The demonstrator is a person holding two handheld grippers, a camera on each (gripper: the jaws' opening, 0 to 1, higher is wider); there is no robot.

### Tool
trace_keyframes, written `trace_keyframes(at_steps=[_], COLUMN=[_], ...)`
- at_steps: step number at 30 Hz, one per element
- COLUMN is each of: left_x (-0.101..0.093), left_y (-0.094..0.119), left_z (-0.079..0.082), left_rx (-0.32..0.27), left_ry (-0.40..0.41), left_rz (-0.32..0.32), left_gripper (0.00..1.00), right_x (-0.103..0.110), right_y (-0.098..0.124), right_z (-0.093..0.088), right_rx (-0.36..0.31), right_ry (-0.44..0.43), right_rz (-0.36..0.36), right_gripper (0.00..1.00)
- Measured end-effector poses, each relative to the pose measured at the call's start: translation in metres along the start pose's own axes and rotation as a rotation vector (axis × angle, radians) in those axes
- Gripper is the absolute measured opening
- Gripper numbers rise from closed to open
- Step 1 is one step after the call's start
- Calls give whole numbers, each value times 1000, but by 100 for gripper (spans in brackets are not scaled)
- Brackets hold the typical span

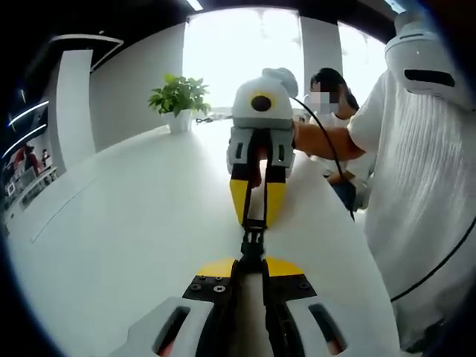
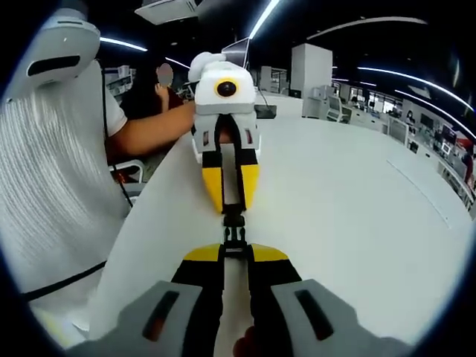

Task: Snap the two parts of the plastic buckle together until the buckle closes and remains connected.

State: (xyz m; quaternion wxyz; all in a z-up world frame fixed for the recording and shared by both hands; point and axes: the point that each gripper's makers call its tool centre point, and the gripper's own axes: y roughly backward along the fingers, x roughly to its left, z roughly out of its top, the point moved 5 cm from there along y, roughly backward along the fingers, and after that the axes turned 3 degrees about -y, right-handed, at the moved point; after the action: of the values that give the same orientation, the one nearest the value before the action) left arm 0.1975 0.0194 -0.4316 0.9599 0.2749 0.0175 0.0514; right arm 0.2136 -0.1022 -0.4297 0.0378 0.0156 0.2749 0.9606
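Centre frame, above white tabletop (image 1: 134, 223): black buckle (image 1: 253, 239), joined, clamped between closed left tool (image 1: 251, 266) and right tool (image 2: 233, 253); no legible markings.

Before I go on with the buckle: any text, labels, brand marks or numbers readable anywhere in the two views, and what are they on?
None can be read.
Buckle: plain black, no marking visible.
Left gripper and right gripper: yellow tips and white housings, no lettering visible.
Table: bare white.
Shelves at the far left of the left gripper view: too small and blurred to tell.
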Motion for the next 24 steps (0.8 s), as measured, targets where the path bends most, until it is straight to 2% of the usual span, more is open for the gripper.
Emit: trace_keyframes(at_steps=[24], left_x=[5], left_y=[-2], left_z=[1], left_rx=[-1], left_ry=[4], left_rz=[5], left_gripper=[12], right_x=[3], right_y=[0], right_z=[0], right_rx=[-42], right_ry=[-12], right_rz=[0], right_gripper=[12])
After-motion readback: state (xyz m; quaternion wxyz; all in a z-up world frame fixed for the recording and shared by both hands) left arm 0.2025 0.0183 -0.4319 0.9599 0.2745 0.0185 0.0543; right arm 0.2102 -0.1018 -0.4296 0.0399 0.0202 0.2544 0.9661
